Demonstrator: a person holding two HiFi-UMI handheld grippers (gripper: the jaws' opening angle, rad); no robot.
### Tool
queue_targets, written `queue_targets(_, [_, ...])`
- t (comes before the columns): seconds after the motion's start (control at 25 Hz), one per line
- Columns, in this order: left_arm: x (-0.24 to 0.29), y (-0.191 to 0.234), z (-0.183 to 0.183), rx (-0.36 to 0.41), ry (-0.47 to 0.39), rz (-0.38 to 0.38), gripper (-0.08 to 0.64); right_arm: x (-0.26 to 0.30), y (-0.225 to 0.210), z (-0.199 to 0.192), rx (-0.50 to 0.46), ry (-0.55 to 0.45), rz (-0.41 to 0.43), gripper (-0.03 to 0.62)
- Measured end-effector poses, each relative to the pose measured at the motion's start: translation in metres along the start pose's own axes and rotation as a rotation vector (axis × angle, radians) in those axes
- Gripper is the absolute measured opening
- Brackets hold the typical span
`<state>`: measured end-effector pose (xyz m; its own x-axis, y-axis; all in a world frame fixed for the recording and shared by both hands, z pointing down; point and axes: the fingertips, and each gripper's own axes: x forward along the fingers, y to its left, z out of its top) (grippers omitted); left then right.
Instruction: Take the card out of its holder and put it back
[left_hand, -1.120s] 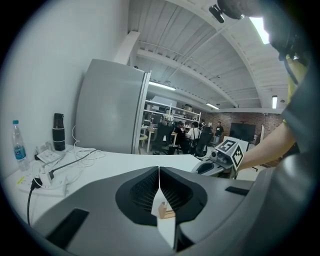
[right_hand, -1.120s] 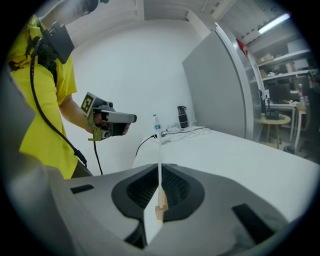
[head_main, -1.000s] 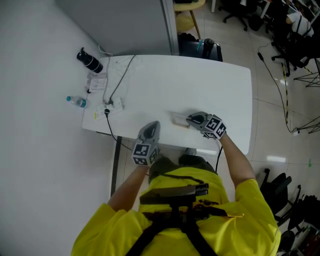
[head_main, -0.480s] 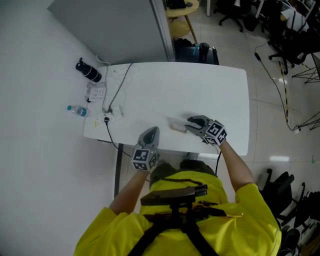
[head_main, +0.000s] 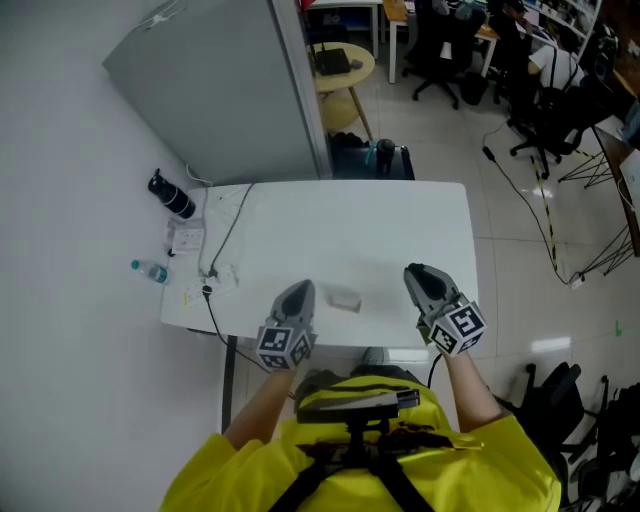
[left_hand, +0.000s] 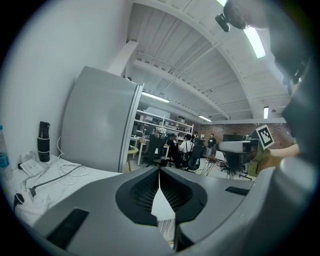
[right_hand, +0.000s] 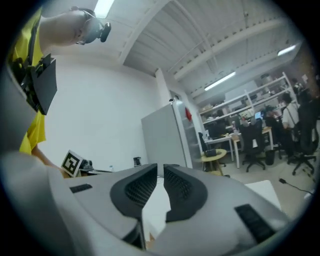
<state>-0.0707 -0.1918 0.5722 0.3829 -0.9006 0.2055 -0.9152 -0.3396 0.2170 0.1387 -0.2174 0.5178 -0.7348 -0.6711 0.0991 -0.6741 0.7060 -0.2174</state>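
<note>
Since a second ago the right gripper (head_main: 415, 270) has drawn back from the holder (head_main: 345, 299) toward 3 o'clock, and the head camera has tipped up, so the table (head_main: 400, 215) sits lower in the head view. The holder lies flat near the table's near edge, between the two grippers and touching neither. It is at about 4 o'clock from the left gripper (head_main: 298, 288) and about 8 o'clock from the right one, nearer the left. It is too small to tell whether the card is inside it. In the left gripper view the left gripper's (left_hand: 159, 172) ribbed pads (left_hand: 142, 192) are pressed together at the tips, with only white table showing through the gap behind them. In the right gripper view the right gripper's (right_hand: 161, 167) pads (right_hand: 182, 187) stand a narrow slit apart and are closing, with nothing between them. Both grippers point toward 12 o'clock, level with each other over the near edge. At the table's 9 o'clock end a dark flask (head_main: 172, 195) stands by a small water bottle (head_main: 150, 268), and a cable (head_main: 225, 235) trails between them. A grey cabinet (head_main: 220, 90) rises beyond the table's 11 o'clock corner.
</note>
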Motion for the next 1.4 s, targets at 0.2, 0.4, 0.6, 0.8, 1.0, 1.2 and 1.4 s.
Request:
queue_targets(0.2, [-0.004, -0.002, 0.028, 0.003, -0.033, -0.009, 0.011, -0.040, -0.011, 0.019, 0.069, -0.051, -0.217, 0.006])
queue_targets(0.4, [-0.016, -0.012, 0.043, 0.005, -0.051, -0.031, 0.011, -0.057, -0.011, 0.018, 0.094, -0.068, -0.262, 0.005])
queue_targets(0.6, [-0.021, -0.015, 0.045, 0.013, -0.057, -0.056, 0.011, -0.049, 0.001, 0.012, 0.100, -0.063, -0.253, 0.005])
queue_targets(0.8, [-0.034, -0.009, 0.051, 0.017, -0.058, -0.077, 0.011, -0.037, 0.028, 0.011, 0.111, -0.059, -0.248, 0.005])
queue_targets(1.0, [-0.053, 0.007, 0.060, 0.031, -0.054, -0.089, 0.011, -0.030, 0.048, 0.012, 0.134, -0.062, -0.272, 0.005])
queue_targets(1.2, [-0.073, 0.022, 0.070, 0.037, -0.070, -0.111, 0.011, -0.025, 0.065, 0.008, 0.165, -0.071, -0.308, 0.005])
queue_targets(1.4, [-0.094, 0.043, 0.068, 0.034, -0.066, -0.129, 0.011, -0.011, 0.093, 0.005, 0.155, -0.079, -0.317, 0.005])
